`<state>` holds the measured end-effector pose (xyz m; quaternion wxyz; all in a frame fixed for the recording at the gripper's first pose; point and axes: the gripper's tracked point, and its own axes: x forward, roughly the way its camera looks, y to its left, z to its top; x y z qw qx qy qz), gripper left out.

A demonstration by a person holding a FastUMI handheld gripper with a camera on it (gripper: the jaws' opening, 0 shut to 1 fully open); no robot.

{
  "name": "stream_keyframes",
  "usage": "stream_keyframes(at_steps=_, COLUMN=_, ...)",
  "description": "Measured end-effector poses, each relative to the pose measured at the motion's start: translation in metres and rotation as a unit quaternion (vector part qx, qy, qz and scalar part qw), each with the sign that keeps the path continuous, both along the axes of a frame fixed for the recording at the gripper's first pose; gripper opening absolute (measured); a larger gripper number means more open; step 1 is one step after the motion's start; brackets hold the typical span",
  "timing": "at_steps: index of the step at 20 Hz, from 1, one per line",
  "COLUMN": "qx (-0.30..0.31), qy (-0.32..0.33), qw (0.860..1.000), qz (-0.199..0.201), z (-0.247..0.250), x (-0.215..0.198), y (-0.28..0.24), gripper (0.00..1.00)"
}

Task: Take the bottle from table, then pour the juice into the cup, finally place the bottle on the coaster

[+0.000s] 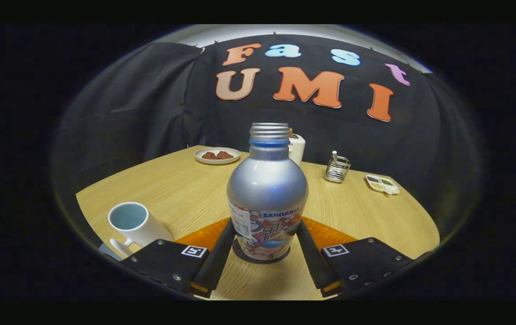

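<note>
We see one silver aluminium bottle with a printed label and an uncapped threaded neck (267, 194) standing upright on the wooden table (185, 180), its long axis vertical, its lower body directly between the two black fingers of the gripper (264, 246). The fingers sit narrow against the label on both sides; we judge them pressing on it. Beyond the bottle's base lies one orange coaster (330, 234). To the near left stands one white mug with a pale blue inside (133, 223). Farther off we count one plate of brown food (217, 155), one white container (297, 146), one wire holder (337, 168) and one small tray (382, 184).
</note>
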<state>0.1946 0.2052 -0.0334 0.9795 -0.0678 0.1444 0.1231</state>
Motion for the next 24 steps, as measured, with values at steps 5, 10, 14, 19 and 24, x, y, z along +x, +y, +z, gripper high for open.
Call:
stream_keyframes(at_steps=5, qx=0.035, qy=0.009, qw=0.999, qz=0.008, z=-0.014, x=0.012, y=0.002, gripper=0.78)
stream_keyframes(at_steps=10, qx=0.046, qy=0.012, qw=0.999, qz=0.012, z=-0.021, x=0.018, y=0.001, gripper=0.78)
stream_keyframes(at_steps=14, qx=0.048, qy=0.016, qw=0.999, qz=0.014, z=-0.028, x=0.023, y=-0.003, gripper=0.78)
stream_keyframes(at_steps=19, qx=0.046, qy=0.008, qw=0.999, qz=0.021, z=-0.029, x=0.019, y=-0.006, gripper=0.78)
stream_keyframes(at_steps=24, qx=0.038, qy=-0.001, qw=0.999, qz=0.026, z=-0.030, x=0.017, y=-0.004, gripper=0.79)
